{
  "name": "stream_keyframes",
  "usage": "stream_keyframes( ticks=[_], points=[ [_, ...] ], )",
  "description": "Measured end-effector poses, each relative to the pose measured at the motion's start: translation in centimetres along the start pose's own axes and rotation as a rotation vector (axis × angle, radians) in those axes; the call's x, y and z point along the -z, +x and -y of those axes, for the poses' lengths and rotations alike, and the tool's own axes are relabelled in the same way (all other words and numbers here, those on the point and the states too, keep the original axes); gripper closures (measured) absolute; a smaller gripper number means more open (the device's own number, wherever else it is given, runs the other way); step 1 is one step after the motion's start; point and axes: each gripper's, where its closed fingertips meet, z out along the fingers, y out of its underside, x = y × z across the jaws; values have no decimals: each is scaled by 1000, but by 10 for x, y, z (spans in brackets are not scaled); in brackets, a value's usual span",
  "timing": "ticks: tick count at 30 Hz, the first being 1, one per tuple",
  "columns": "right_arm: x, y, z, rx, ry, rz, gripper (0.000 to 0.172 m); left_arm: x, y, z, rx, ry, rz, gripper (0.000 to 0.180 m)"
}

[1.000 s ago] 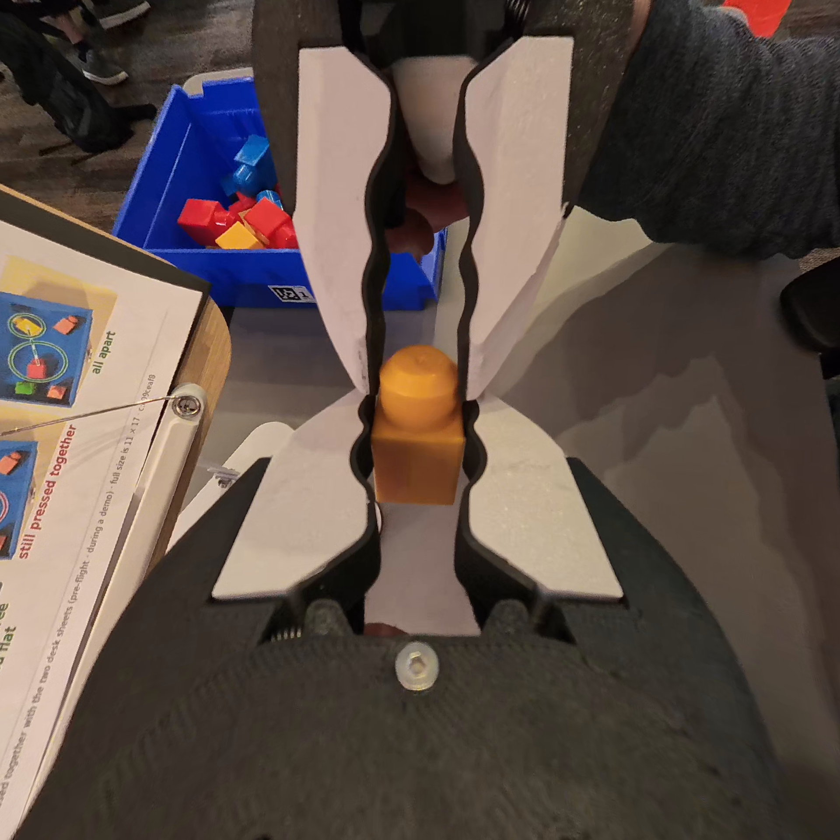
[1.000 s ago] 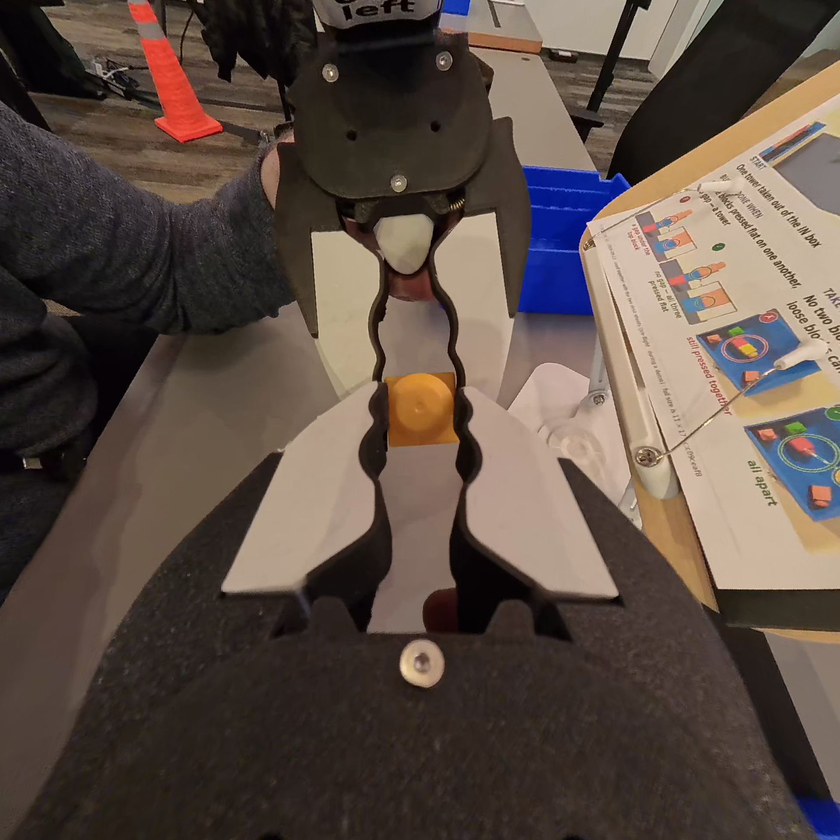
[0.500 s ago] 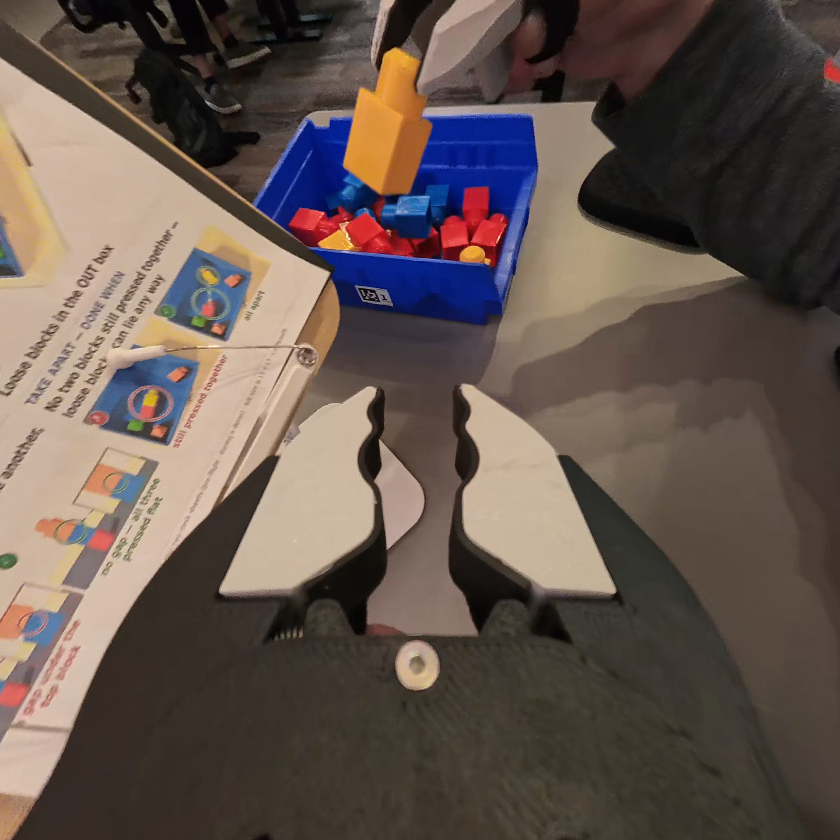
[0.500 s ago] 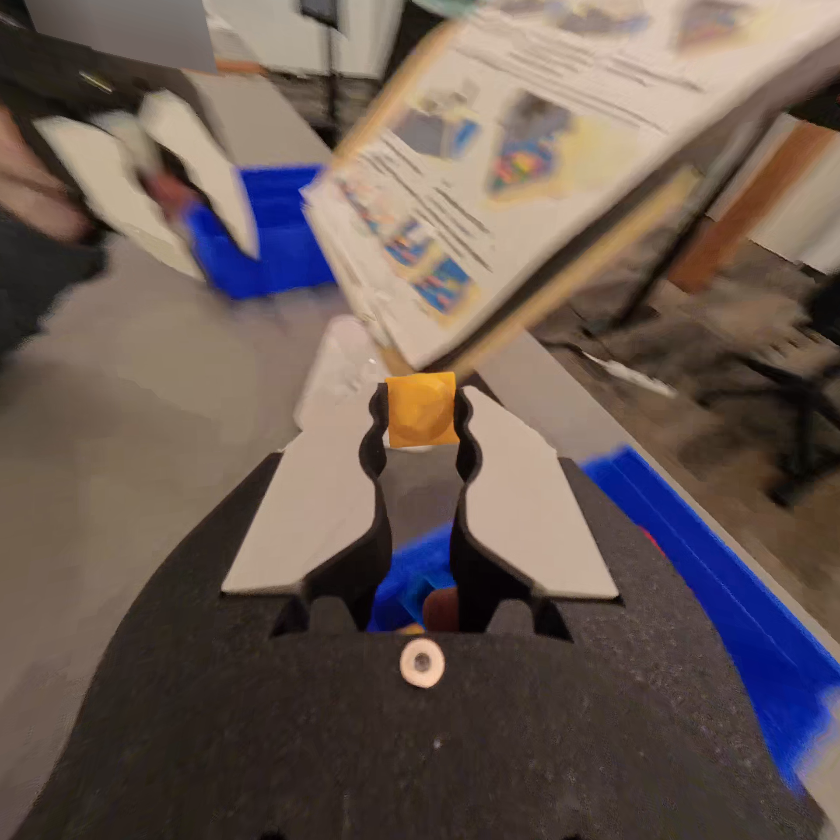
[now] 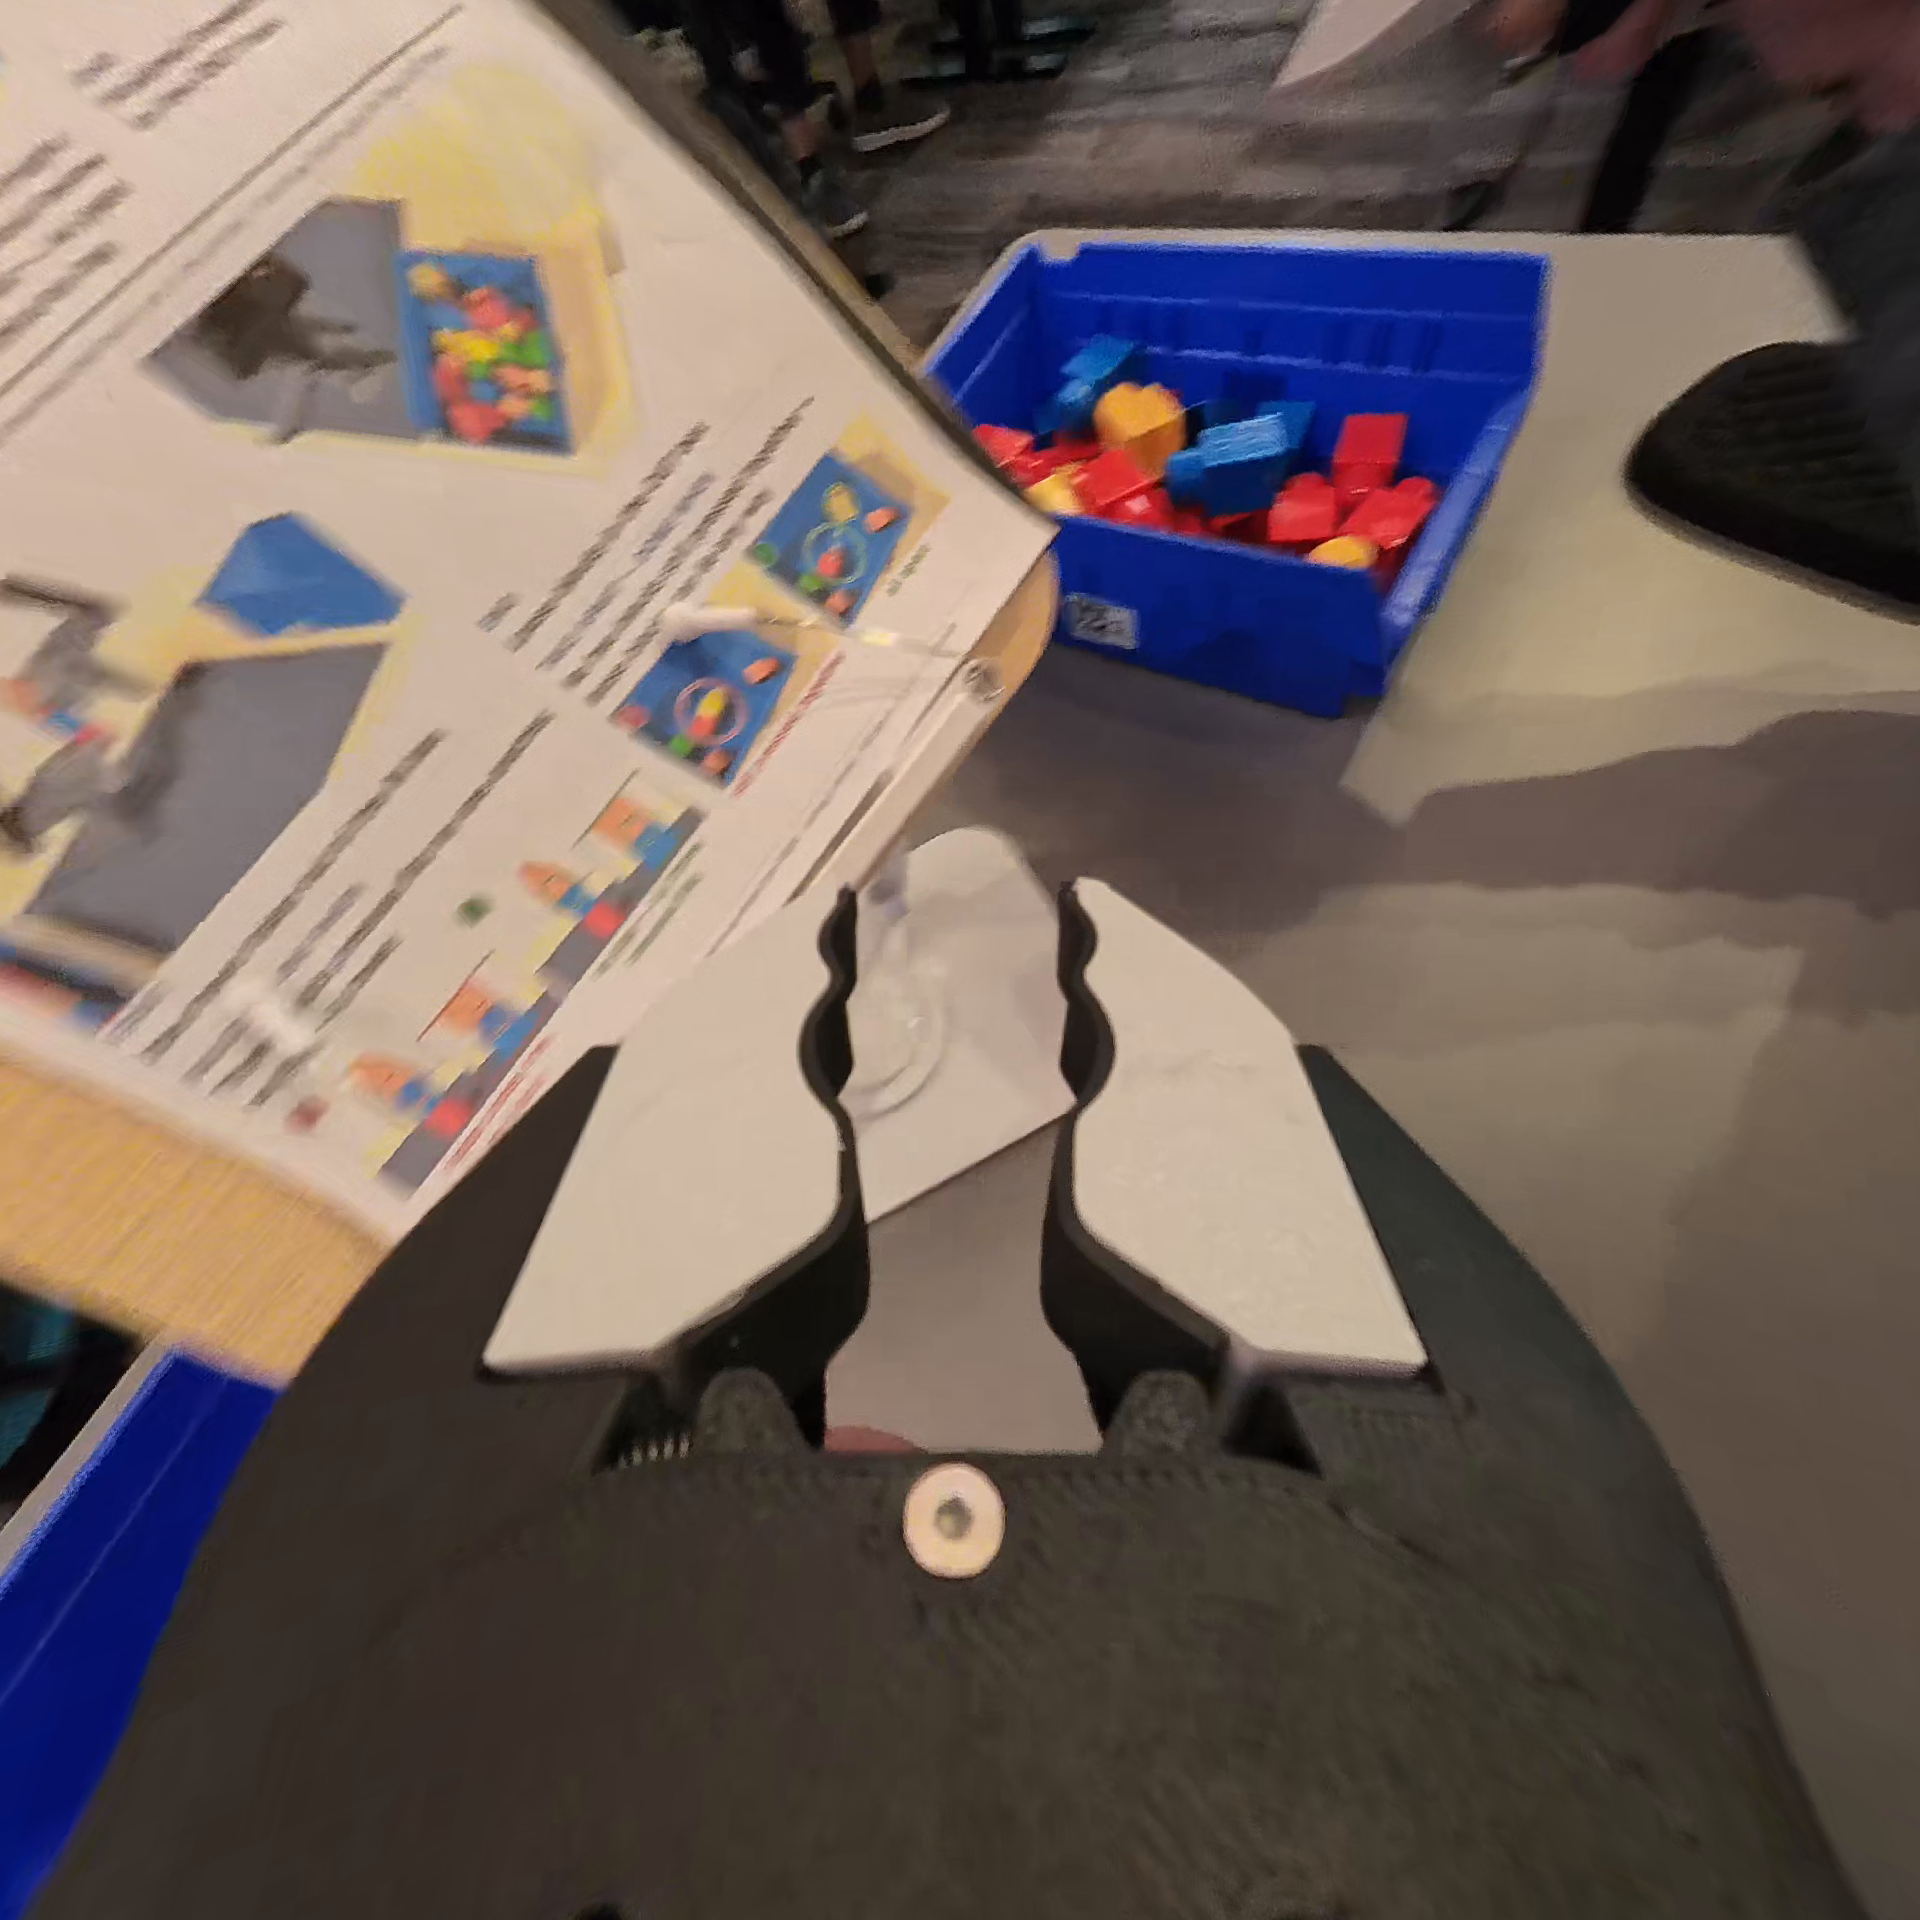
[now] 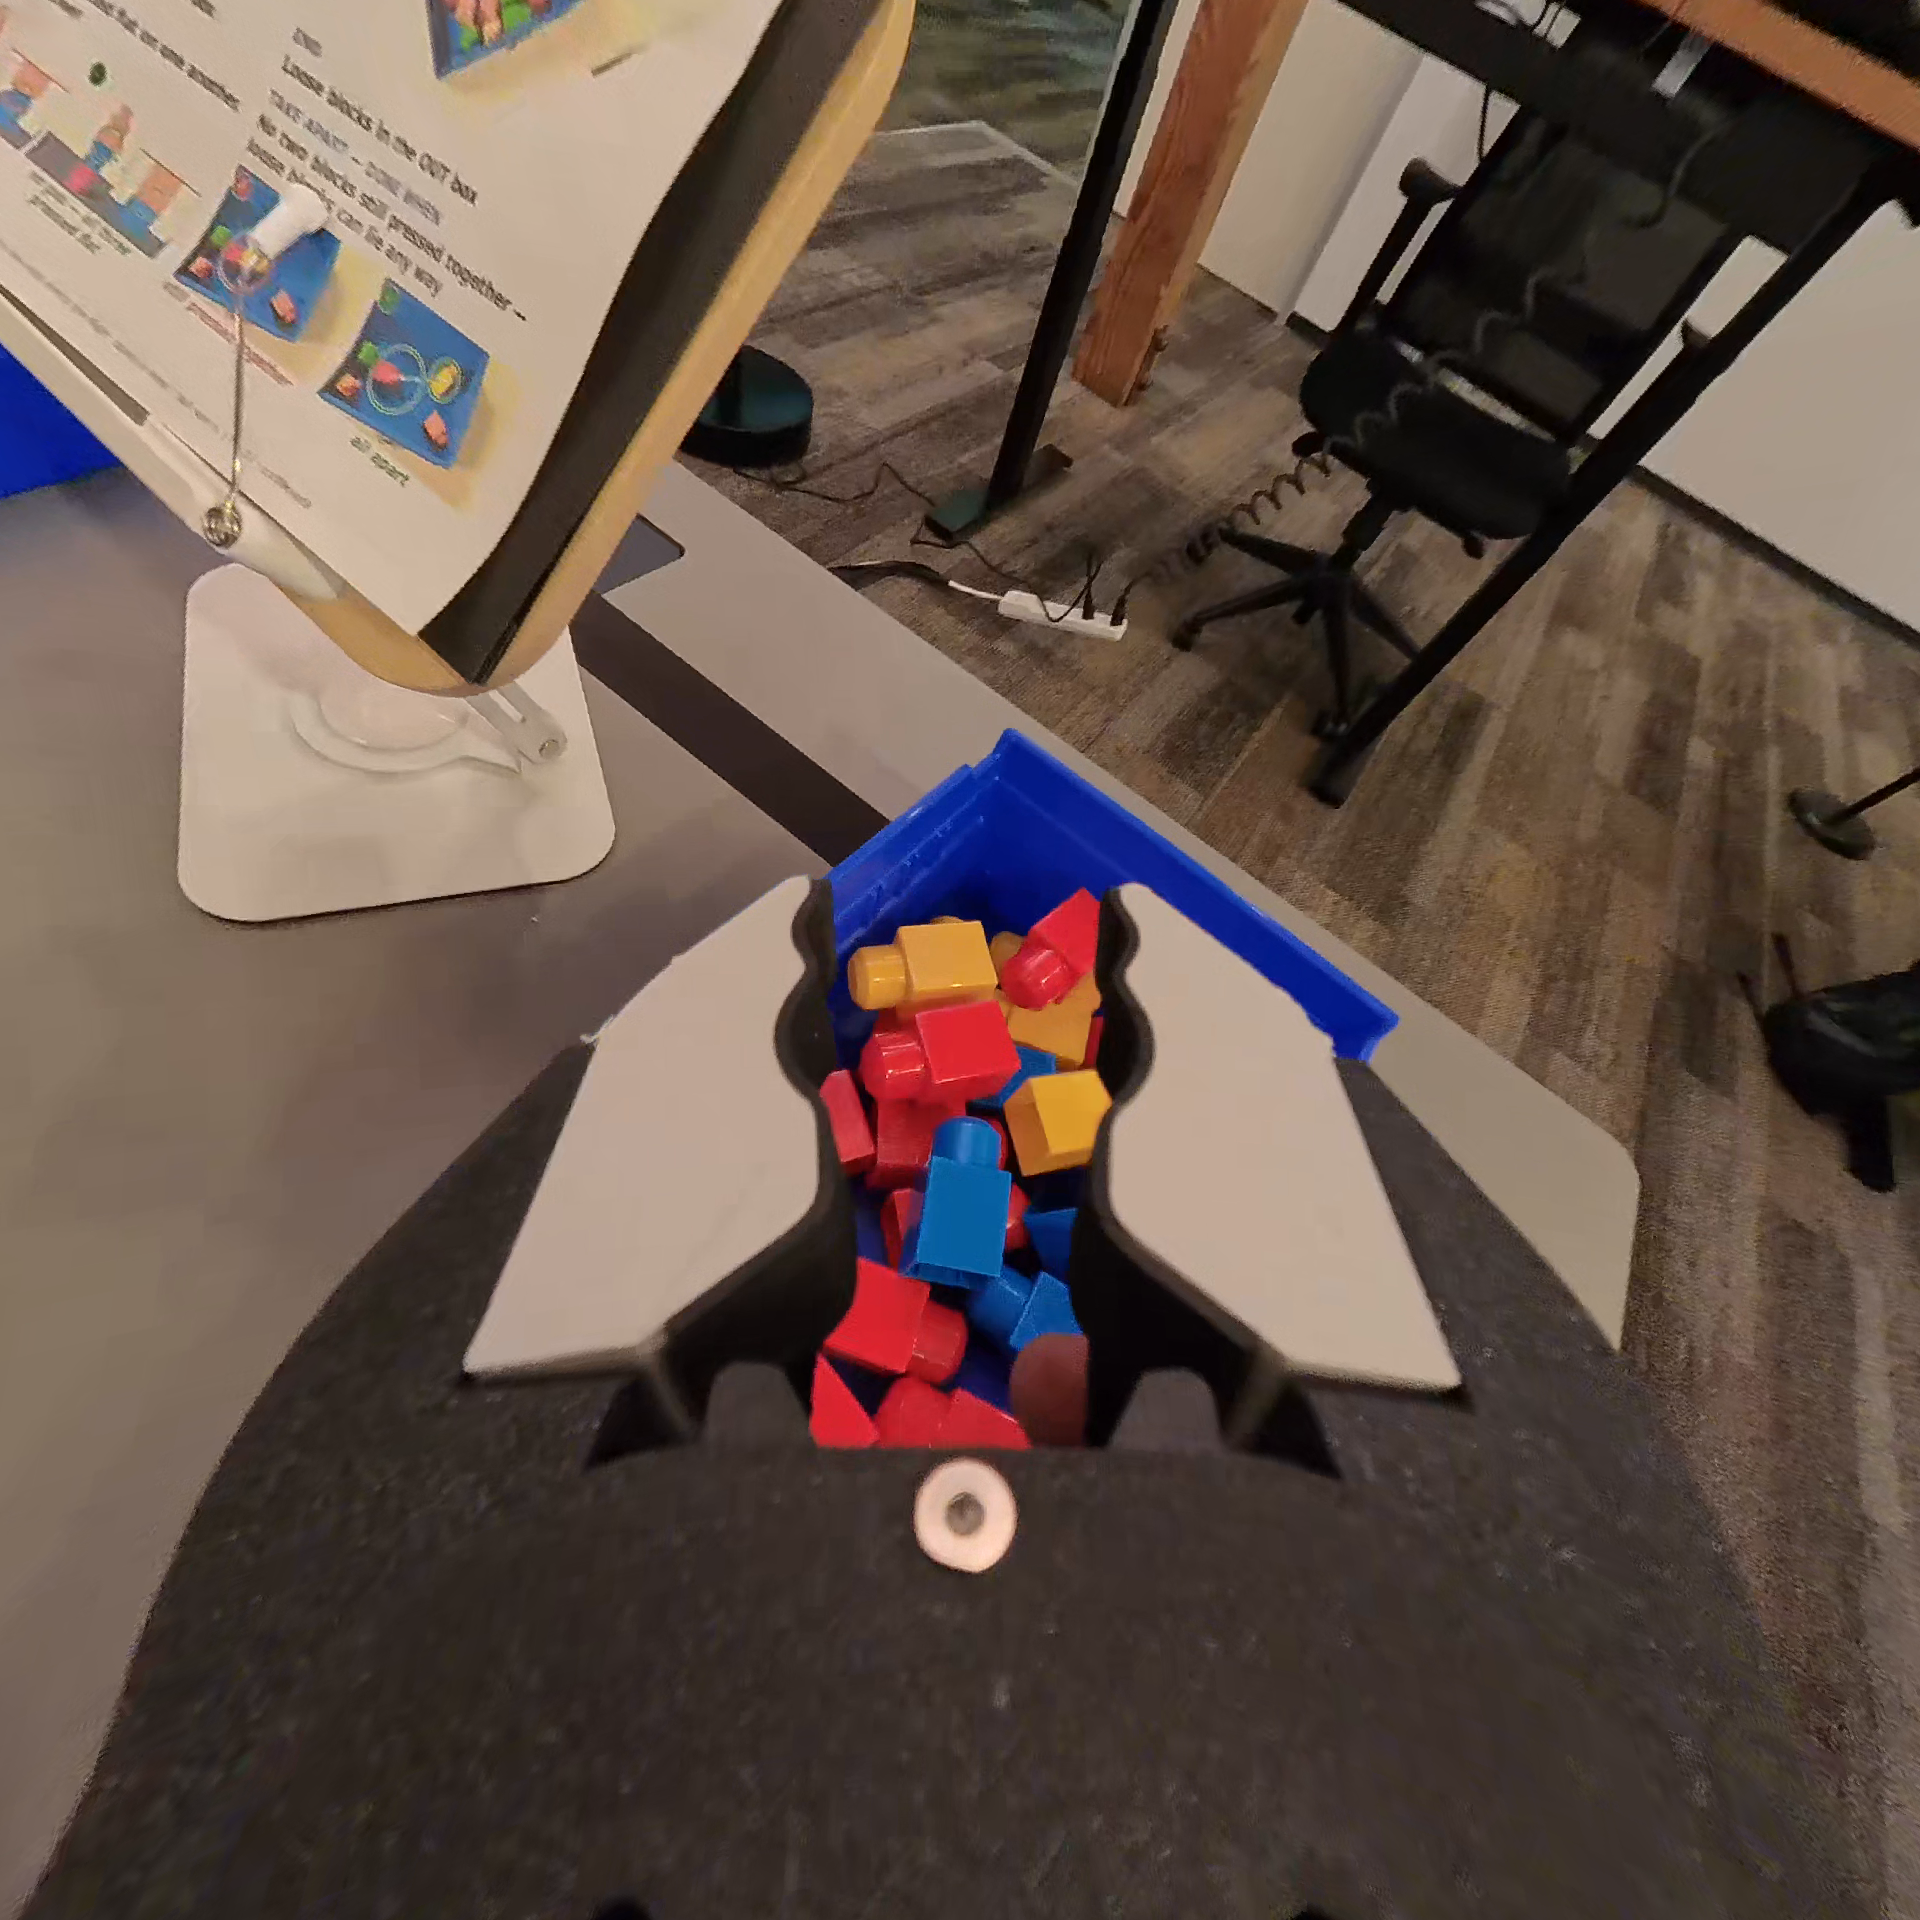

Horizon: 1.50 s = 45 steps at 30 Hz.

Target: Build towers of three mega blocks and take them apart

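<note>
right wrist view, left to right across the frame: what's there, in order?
Instruction sheet on its board → white stand base → blue bin of blocks → black office chair

Left gripper [image 5: 956, 904], right gripper [image 6: 961, 909]: black textured bodies, grey wavy-edged fingers, silver screw

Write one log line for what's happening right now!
left gripper: jaws open, empty | right gripper: jaws open, empty, above blue bin of loose blocks | no tower visible
</note>
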Motion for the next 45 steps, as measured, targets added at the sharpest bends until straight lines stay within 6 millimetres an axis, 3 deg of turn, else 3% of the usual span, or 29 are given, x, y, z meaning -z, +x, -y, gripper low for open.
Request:
stream_keyframes(
  ticks=[3,6,12,17,21,24,30,33,36,40,43,45],
  points=[
    [10,4,-11,-2,-51,-32,120,31,-41,-30,42,-91,186,134],
    [22,23,-36,-1,-149,-121,114,69,-82,-65,149,-139,308,123],
    [54,53,-115,-103,-350,-228,110,129,-145,-173,459,-304,458,103],
    [59,52,-175,-240,-433,-222,110,155,-172,-265,714,-369,554,93],
    [47,38,-196,-277,-460,-168,110,157,-173,-317,828,-434,564,96],
    [36,30,-205,-291,-485,-129,117,156,-177,-330,837,-435,588,124],
    [26,24,-224,-260,-565,-128,138,141,-162,-365,881,-579,524,152],
    [26,23,-225,-242,-561,-142,141,148,-167,-366,811,-615,599,145],
    [27,25,-217,-279,-498,-140,134,153,-174,-341,788,-472,615,138],
    [30,30,-208,-282,-454,-163,127,184,-193,-325,771,-376,721,122],
    [31,36,-203,-269,-435,-206,121,202,-205,-330,792,-341,775,113],
    [29,35,-205,-275,-443,-196,118,200,-204,-344,835,-372,740,109]
  ],
)
